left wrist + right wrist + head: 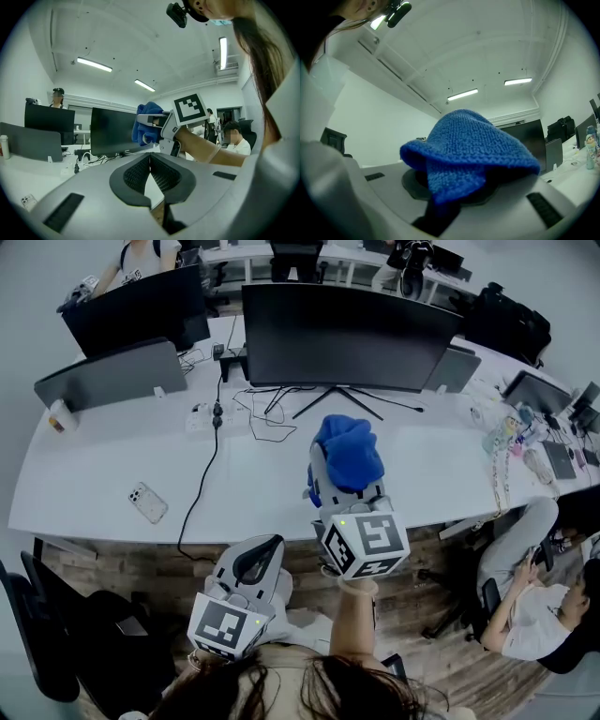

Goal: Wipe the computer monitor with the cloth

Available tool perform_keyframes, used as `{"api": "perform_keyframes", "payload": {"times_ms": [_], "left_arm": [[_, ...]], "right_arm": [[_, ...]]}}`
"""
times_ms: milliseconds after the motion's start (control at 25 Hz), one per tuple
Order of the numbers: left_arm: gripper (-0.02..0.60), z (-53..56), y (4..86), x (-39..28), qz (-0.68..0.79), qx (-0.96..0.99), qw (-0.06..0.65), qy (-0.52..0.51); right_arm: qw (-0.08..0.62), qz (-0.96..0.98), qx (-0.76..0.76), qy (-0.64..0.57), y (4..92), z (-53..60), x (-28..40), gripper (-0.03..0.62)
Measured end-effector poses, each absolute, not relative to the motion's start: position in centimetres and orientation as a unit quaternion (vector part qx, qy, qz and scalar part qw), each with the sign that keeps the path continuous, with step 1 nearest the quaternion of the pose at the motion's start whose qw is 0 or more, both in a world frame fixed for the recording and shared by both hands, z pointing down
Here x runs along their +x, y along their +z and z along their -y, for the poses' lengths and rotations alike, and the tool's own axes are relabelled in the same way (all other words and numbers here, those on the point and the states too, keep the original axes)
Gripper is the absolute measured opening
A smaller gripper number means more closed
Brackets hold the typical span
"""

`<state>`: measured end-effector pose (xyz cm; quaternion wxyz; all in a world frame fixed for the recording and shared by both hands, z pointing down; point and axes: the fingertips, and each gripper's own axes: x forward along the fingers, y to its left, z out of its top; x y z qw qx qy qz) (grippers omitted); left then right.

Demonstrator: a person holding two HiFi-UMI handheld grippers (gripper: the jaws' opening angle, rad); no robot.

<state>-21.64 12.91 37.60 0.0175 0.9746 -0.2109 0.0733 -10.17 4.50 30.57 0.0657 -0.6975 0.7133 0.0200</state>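
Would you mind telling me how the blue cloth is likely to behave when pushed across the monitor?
The cloth droops in folds over the right gripper, so it is probably floppy and light. Its looped weave looks grippy, so it may bunch rather than slide.

Blue cloth (pixel 347 454), black monitor (pixel 349 337)

Cool, even light from ceiling strip lights (pixel 94 64) at ten o'clock; fisheye lenses curve lines, darken corners; deep shadow under the cloth (pixel 464 150).
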Motion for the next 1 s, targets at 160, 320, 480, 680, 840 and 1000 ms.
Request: {"api": "perform_keyframes", "payload": {"times_ms": [160, 320, 480, 680, 840, 1000], "left_arm": [[0.009, -10.8, 37.6, -21.2, 0.214, 0.974, 0.021, 0.075], [0.009, -8.5, 37.2, -20.5, 0.217, 0.973, 0.017, 0.075], [0.009, -6.6, 37.1, -19.7, 0.218, 0.973, 0.018, 0.074], [0.009, -4.8, 36.9, -18.9, 0.213, 0.974, 0.022, 0.077], [0.009, -3.6, 36.4, -18.6, 0.214, 0.973, 0.029, 0.079], [0.009, -2.1, 35.8, -18.4, 0.212, 0.974, 0.018, 0.073]], "right_arm": [[0.062, -0.718, -0.693, 0.018, 30.5, -2.2, -9.9, 0.097], [0.062, -0.722, -0.689, 0.018, 30.1, -0.1, -9.3, 0.097], [0.066, -0.724, -0.687, 0.020, 29.7, 1.5, -8.7, 0.097], [0.062, -0.726, -0.685, 0.018, 29.6, 3.5, -8.2, 0.097], [0.057, -0.731, -0.680, 0.016, 29.2, 4.8, -8.3, 0.097], [0.052, -0.737, -0.674, 0.015, 28.6, 6.4, -8.7, 0.097]]}}
